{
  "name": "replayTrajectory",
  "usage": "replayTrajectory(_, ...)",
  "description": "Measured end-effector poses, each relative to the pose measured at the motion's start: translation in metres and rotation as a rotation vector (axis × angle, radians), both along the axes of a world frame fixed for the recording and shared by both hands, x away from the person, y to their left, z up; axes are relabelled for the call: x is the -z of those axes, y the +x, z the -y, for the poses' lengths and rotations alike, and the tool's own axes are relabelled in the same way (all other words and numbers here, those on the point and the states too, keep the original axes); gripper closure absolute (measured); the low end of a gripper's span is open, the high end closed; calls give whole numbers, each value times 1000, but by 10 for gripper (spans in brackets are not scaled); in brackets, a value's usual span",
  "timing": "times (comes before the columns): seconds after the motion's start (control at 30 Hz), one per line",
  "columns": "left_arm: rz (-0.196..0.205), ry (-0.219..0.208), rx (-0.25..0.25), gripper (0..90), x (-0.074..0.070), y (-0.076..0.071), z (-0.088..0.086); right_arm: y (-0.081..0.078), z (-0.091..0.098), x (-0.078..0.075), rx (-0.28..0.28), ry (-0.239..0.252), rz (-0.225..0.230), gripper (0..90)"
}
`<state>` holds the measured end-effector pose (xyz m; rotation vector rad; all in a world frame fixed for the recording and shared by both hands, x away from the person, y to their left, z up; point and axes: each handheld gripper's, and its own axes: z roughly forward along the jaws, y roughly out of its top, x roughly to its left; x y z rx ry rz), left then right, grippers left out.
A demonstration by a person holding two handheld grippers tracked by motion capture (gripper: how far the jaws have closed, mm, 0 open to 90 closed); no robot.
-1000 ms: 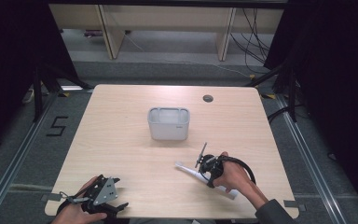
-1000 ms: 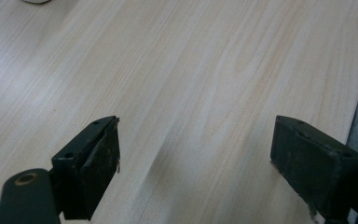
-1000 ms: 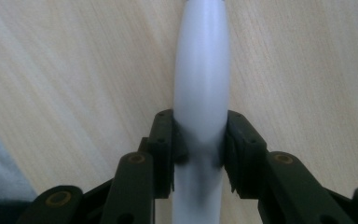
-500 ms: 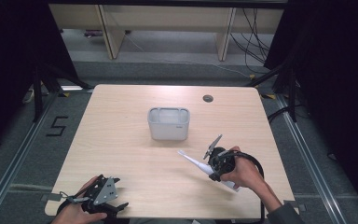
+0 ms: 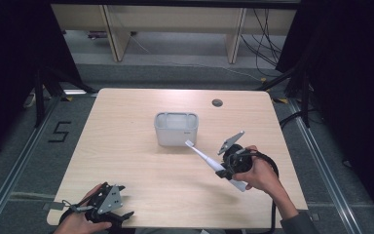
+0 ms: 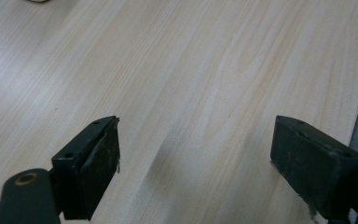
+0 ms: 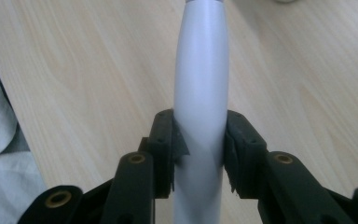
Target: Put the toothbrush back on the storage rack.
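Gripping a white electric toothbrush, my right tongs have carried it up from lower centre-right toward the grey tub at frame centre, likely its destination. My left tongs rest apart, lower left, on the counter.

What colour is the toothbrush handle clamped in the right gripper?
White, plain and unpatterned. The toothbrush handle shows best in the right gripper view, between the right gripper jaws.
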<state>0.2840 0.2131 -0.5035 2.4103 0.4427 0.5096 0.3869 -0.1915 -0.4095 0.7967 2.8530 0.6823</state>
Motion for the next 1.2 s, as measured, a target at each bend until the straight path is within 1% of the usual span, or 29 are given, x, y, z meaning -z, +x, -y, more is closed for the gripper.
replayTrajectory(0.03,-3,-4,-2,154,1,0,0,1,2,-2,7,17,-4,669)
replayTrajectory(0.07,-3,-4,-2,154,1,0,0,1,2,-2,7,17,-4,669)
replayTrajectory(0.13,-1,1,-3,154,1,0,0,4,6,-5,27,56,11,669)
replayTrajectory(0.2,-2,-5,-1,154,0,-1,0,5,8,-5,25,66,24,669)
replayTrajectory(0.23,-4,0,-2,154,1,0,0,6,10,-8,46,83,30,668)
replayTrajectory(0.27,-1,2,-3,154,1,0,0,8,12,-9,30,110,53,669)
replayTrajectory(0.3,-1,0,-3,154,0,0,0,8,13,-9,56,131,50,668)
replayTrajectory(0.33,-3,-5,-2,154,0,0,0,8,14,-10,66,152,54,668)
replayTrajectory(0.37,-3,-5,-2,154,0,0,0,10,15,-11,64,169,72,669)
replayTrajectory(0.4,-3,-3,-2,154,0,-1,0,10,15,-11,64,169,72,669)
replayTrajectory(0.43,-2,-1,-4,154,1,0,0,12,16,-12,91,203,97,668)
replayTrajectory(0.47,-2,-1,-4,154,1,0,0,12,16,-12,91,203,97,668)
replayTrajectory(0.5,-3,-4,-3,154,0,0,0,14,17,-12,98,237,137,669)
replayTrajectory(0.53,-3,-4,-3,154,0,0,0,14,17,-12,98,237,137,669)
replayTrajectory(0.57,-1,-5,-1,154,1,-1,0,17,18,-13,106,285,159,669)
replayTrajectory(0.6,-1,-5,-1,154,1,-1,0,18,19,-14,115,296,178,669)
replayTrajectory(0.67,-1,-2,-3,154,1,0,0,21,19,-14,133,354,194,669)
replayTrajectory(0.7,-1,-7,-1,154,1,-1,1,22,19,-15,142,368,209,668)
replayTrajectory(0.73,-1,-7,-1,154,1,-1,1,22,19,-15,142,368,209,668)
replayTrajectory(0.77,-2,-2,-2,154,0,-1,0,24,18,-14,139,396,232,669)
replayTrajectory(0.8,-2,-2,-2,154,0,-1,0,24,18,-14,139,396,232,669)
replayTrajectory(0.83,-1,-3,-2,154,1,0,0,23,17,-14,174,409,229,669)
replayTrajectory(0.87,-1,-1,-2,154,0,-1,0,23,17,-14,174,409,229,669)
replayTrajectory(0.93,-3,-1,5,154,1,-1,1,25,18,-14,171,427,252,668)
replayTrajectory(0.97,-3,-1,5,154,1,-1,1,26,19,-13,171,429,276,668)
replayTrajectory(1.0,-2,2,3,154,1,-1,1,26,19,-13,171,429,276,668)
replayTrajectory(1.03,-1,-3,2,154,1,-1,1,27,19,-12,191,456,259,668)
replayTrajectory(1.07,-1,-3,2,154,1,-1,1,27,19,-12,191,456,259,668)
replayTrajectory(1.2,-1,-2,-1,154,1,0,1,34,17,-11,206,495,292,669)
